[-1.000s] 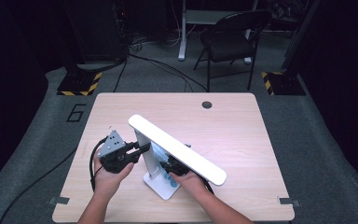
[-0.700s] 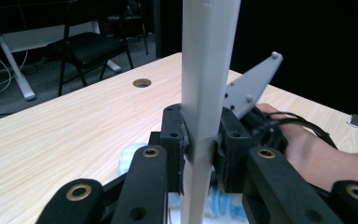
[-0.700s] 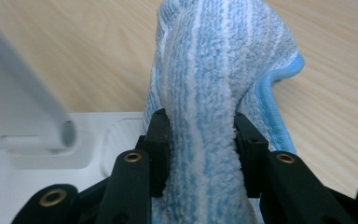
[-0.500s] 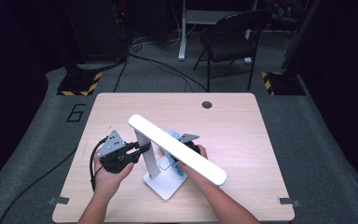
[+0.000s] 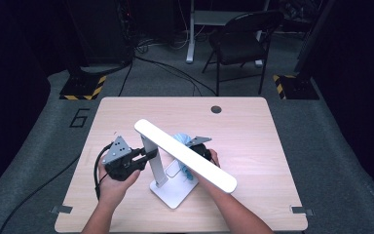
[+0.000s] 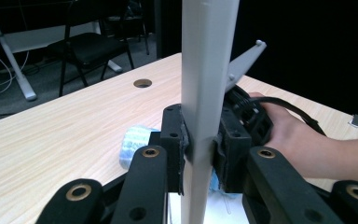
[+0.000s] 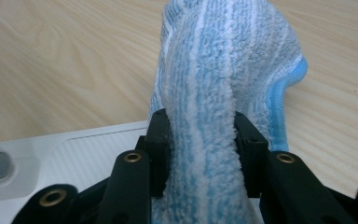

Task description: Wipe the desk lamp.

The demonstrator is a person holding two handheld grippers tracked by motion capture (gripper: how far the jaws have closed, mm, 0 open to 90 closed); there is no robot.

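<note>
**Cloth carried back from the lamp base**

Since a second ago, the right gripper (image 5: 191, 158) is seen shifted away from the near edge of the flat white lamp base (image 5: 175, 194), toward the far side of the light wooden table (image 5: 253, 126). A fluffy blue-and-white striped cloth (image 7: 214, 116) is clamped between its jaws, just above the base. The slim white lamp post (image 6: 205, 93) is gripped tightly by the left gripper (image 5: 148, 156).

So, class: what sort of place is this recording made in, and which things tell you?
Probably a lab or recording studio rather than a home: a lone wooden table on grey carpet, black-and-yellow hazard-striped stand bases, loose cables and a folding chair against dark surroundings.
</note>
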